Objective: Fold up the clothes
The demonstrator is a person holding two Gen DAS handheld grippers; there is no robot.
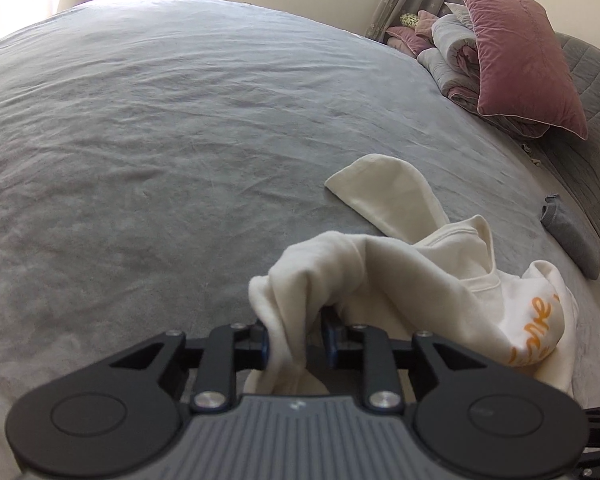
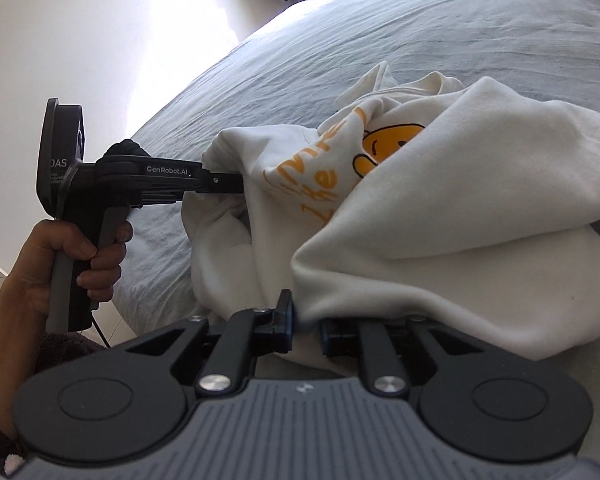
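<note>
A cream sweatshirt (image 1: 400,264) with orange lettering and a yellow cartoon print (image 2: 388,140) lies bunched on the grey bed sheet (image 1: 160,120). My left gripper (image 1: 296,332) is shut on a fold of the sweatshirt, which drapes between its pads. It also shows in the right wrist view (image 2: 236,184), held by a hand and clamped on the sweatshirt's left edge. My right gripper (image 2: 306,326) is shut on the sweatshirt's near hem (image 2: 440,272). One sleeve (image 1: 384,196) lies flat on the sheet beyond the bunch.
A pink pillow (image 1: 524,60) leans on folded quilts (image 1: 452,68) at the bed's far right by the grey headboard (image 1: 592,92). A small grey garment (image 1: 572,236) lies at the right. The bed's left edge (image 2: 172,120) drops to a bright floor.
</note>
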